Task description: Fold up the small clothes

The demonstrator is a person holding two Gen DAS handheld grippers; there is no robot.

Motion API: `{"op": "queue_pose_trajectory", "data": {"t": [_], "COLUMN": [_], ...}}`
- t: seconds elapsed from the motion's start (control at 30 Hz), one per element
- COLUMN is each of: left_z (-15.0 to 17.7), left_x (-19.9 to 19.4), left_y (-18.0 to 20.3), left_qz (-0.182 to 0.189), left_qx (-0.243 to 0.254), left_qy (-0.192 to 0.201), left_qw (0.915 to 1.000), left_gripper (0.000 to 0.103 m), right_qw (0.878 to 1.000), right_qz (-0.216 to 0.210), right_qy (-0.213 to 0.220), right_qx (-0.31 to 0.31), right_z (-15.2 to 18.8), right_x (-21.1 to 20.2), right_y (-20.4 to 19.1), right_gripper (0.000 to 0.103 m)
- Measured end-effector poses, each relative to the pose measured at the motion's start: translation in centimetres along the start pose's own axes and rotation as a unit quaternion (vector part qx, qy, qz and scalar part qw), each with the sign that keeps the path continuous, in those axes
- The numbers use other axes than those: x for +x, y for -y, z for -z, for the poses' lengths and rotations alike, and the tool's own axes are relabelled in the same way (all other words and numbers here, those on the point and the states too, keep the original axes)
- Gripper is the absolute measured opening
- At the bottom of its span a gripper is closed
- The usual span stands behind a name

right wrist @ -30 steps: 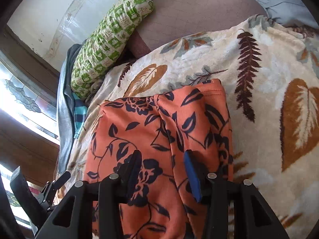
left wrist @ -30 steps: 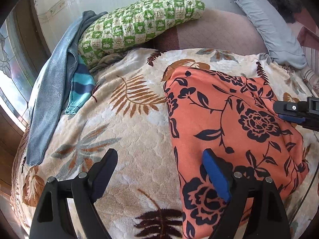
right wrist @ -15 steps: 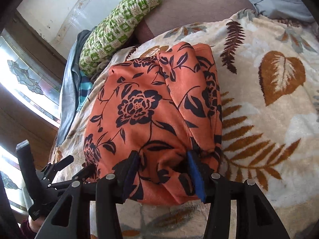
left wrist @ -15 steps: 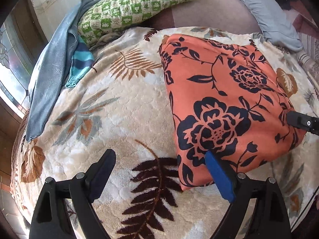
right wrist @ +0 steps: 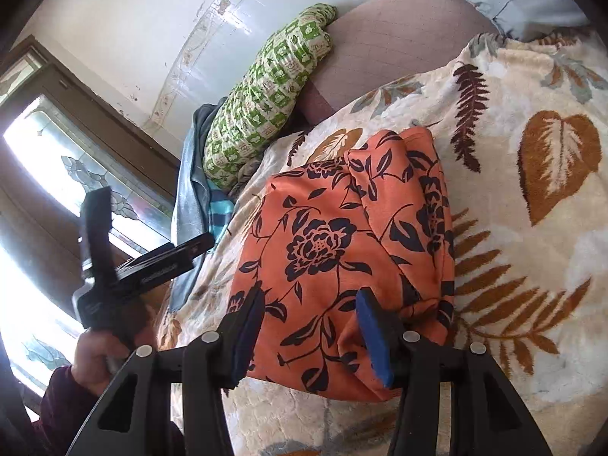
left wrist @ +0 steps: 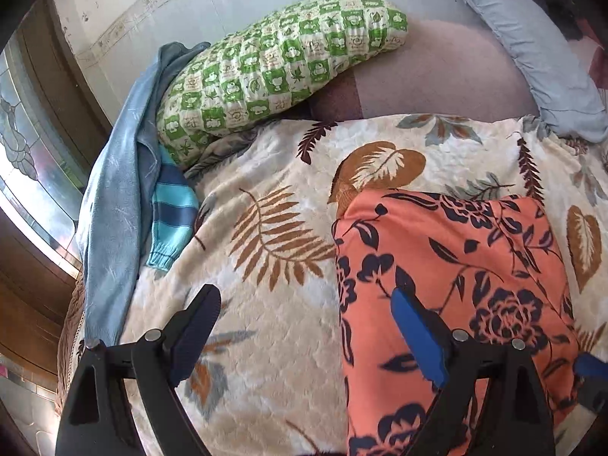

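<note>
Orange floral cloth (right wrist: 342,250) sits folded on the leafy blanket (left wrist: 273,304). Left gripper (left wrist: 304,326) gapes empty; right gripper (right wrist: 311,330) looks released too (cloth between, pads apart).

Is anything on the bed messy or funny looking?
Yes. A blue sweater and a striped sleeve lie crumpled, unfolded, wedged under the green pillow at the bed's edge. The orange cloth looks lumpy.

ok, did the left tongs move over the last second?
Yes. In the right wrist view, the left tongs left the orange floral garment's edge, rising toward the stained-glass window.
</note>
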State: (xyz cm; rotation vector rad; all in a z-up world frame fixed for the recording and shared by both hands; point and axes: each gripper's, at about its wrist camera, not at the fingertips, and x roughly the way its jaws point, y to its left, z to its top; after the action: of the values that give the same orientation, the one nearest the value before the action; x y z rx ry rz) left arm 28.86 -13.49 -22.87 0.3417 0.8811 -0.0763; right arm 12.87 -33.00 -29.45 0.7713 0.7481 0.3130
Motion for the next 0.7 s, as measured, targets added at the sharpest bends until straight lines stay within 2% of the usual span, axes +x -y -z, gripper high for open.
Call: {"op": "queue_pose_trajectory", "data": {"t": [0.17,0.23,0.3,0.33,0.4,0.5,0.63,0.7], "left_z": [-1.0,-0.6,-0.2,-0.2,-0.4,-0.2,1.3,2.1], "left_x": [5.2,7.6,8.4,8.3,7.7,5.3,0.5,-1.7], "left_y": [2.4,3.6,3.9,3.9,3.9,3.9,2.9,2.2], "left_qz": [-0.021,-0.035,-0.039,-0.041,-0.044,-0.042,-0.032,-0.04], "left_qx": [0.016,0.041,0.042,0.039,0.046,0.063,0.06,0.057], "left_qy": [-0.042,-0.072,-0.069,-0.068,-0.065,-0.04,0.008,0.029], "left_qw": [0.9988,0.9959,0.996,0.9961,0.9959,0.9963,0.9977,0.9972], "left_gripper": [0.092,0.092,0.092,0.092,0.092,0.092,0.092,0.092], "right_qw": [1.0,0.999,0.995,0.993,0.994,0.994,0.997,0.998], "right_qz": [-0.011,0.009,0.046,0.049,0.037,0.031,0.031,0.029], "right_qy": [-0.017,-0.039,-0.091,-0.108,-0.1,-0.1,-0.076,-0.058], "right_qx": [-0.017,-0.018,-0.005,0.004,0.015,0.013,-0.013,-0.029], "right_z": [-0.6,-0.6,-0.2,0.0,-0.3,-0.4,-0.2,0.0], "right_x": [1.1,2.2,4.3,5.0,4.7,4.4,3.6,2.9], "right_y": [-0.7,-0.5,0.7,1.4,1.5,1.4,0.4,-0.3], "right_gripper": [0.054,0.054,0.054,0.054,0.054,0.055,0.055,0.055]}}
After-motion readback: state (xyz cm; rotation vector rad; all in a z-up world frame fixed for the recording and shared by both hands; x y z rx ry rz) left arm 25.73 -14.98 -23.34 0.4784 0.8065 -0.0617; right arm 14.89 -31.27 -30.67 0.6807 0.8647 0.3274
